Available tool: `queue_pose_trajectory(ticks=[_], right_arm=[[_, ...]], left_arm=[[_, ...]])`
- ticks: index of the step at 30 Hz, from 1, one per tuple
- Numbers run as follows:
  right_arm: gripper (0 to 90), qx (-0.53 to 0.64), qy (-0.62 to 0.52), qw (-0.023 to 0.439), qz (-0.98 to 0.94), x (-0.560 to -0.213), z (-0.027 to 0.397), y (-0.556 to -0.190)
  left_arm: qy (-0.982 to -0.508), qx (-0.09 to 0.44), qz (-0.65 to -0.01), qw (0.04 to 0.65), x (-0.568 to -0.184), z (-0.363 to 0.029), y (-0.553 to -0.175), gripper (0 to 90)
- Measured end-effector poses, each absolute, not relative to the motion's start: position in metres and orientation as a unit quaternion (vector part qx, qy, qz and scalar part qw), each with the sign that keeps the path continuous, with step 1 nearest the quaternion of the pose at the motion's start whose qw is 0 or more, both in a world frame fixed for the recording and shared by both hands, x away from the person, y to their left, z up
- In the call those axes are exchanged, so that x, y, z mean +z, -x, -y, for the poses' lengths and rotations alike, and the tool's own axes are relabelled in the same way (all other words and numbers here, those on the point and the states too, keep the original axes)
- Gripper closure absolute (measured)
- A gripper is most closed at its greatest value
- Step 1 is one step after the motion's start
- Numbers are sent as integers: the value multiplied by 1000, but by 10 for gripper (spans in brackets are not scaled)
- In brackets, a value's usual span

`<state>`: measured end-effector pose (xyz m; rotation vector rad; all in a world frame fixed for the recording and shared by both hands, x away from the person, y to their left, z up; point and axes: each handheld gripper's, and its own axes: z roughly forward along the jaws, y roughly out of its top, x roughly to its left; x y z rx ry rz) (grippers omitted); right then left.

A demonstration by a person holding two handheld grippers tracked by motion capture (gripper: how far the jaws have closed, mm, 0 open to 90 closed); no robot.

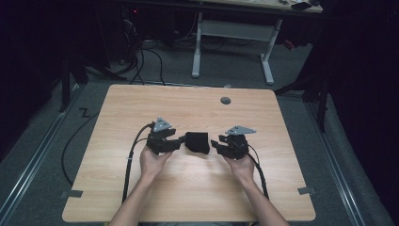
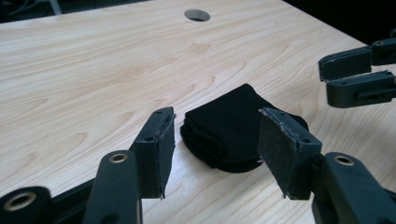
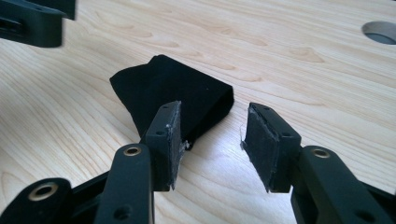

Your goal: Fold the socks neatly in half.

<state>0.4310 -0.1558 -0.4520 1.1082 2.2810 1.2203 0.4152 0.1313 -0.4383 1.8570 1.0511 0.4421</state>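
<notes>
The left tongs (image 1: 180,141) sit just left of a folded black cloth (image 1: 197,142) near the middle of the table (image 1: 117,113). In the left gripper view their jaws stand spread with nothing between them, and the cloth (image 2: 229,130) lies flat on the wood just beyond the pads (image 2: 163,144). It looks like a folded sock or a small garment, though the dark fabric gives too little detail to say which. On the cloth's other side the right tongs (image 1: 215,144) point inward at it, jaws also apart and empty; in the right gripper view the cloth (image 3: 173,95) rests ahead of the near pad (image 3: 170,140) and clear of it.

By my reading the fold is done and both tongs are let go of the bundle, so the step in hand is the release. The next move calls for drawing both hands back without catching the fabric, or for one clean pinch across all the layers if the bundle is to be moved.
</notes>
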Motion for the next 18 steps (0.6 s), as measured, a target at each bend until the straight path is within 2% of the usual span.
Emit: queue_pose_trajectory(ticks=[6,8,18], right_arm=[[545,433,-400,171,-789,-452,171,-424],[535,432,-409,166,-787,-455,177,-424],[524,424,-433,175,-776,-463,202,-421]], left_arm=[[-744,183,-432,475,-437,-144,-402,449],[-753,200,-430,456,-441,-146,-401,448],[-740,190,-458,456,-456,-173,-393,438]])
